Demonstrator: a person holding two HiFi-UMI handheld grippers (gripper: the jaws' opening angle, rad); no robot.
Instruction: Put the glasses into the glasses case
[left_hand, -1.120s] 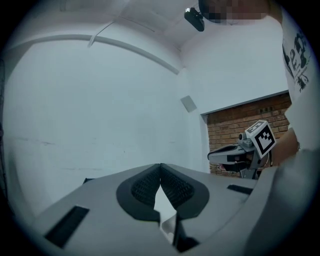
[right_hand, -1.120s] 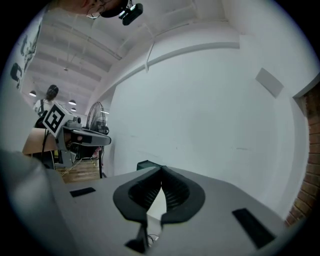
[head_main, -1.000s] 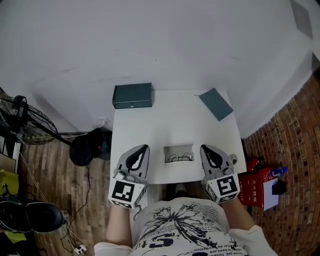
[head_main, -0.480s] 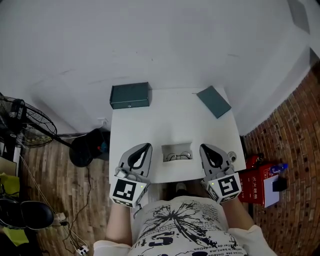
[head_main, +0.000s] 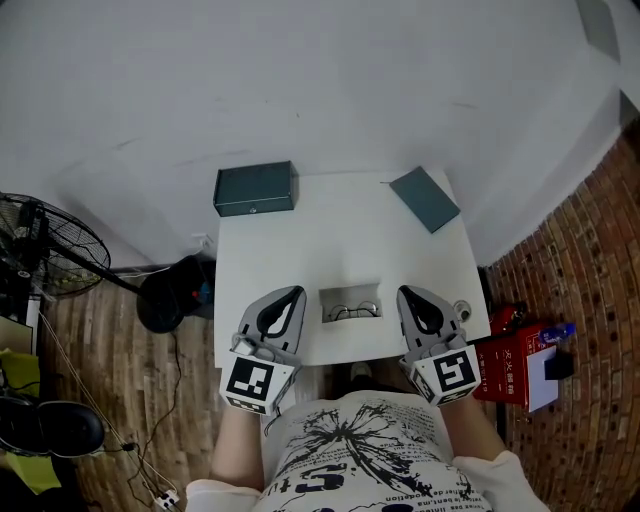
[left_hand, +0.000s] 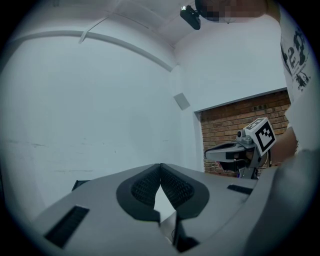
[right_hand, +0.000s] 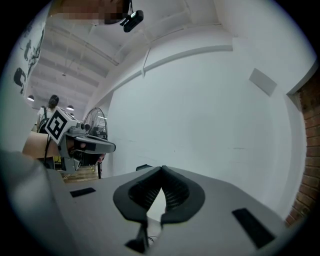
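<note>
A pair of thin-rimmed glasses (head_main: 354, 313) lies in a shallow light tray (head_main: 349, 293) near the front edge of the white table (head_main: 340, 240). A dark green box (head_main: 255, 189) stands at the table's back left. A flat dark green case (head_main: 425, 199) lies at the back right. My left gripper (head_main: 288, 295) hovers just left of the tray, and my right gripper (head_main: 406, 294) just right of it. Both are shut with nothing between the jaws, as the left gripper view (left_hand: 160, 165) and the right gripper view (right_hand: 162, 168) show. Neither touches the glasses.
A small round object (head_main: 461, 311) sits at the table's right edge. On the wooden floor stand a fan (head_main: 50, 250) and a black item (head_main: 175, 295) to the left, and a red box (head_main: 510, 365) to the right. A white wall runs behind the table.
The head view has drifted slightly, so the table sits a little further left and up in the picture. The grippers keep their places beside the tray.
</note>
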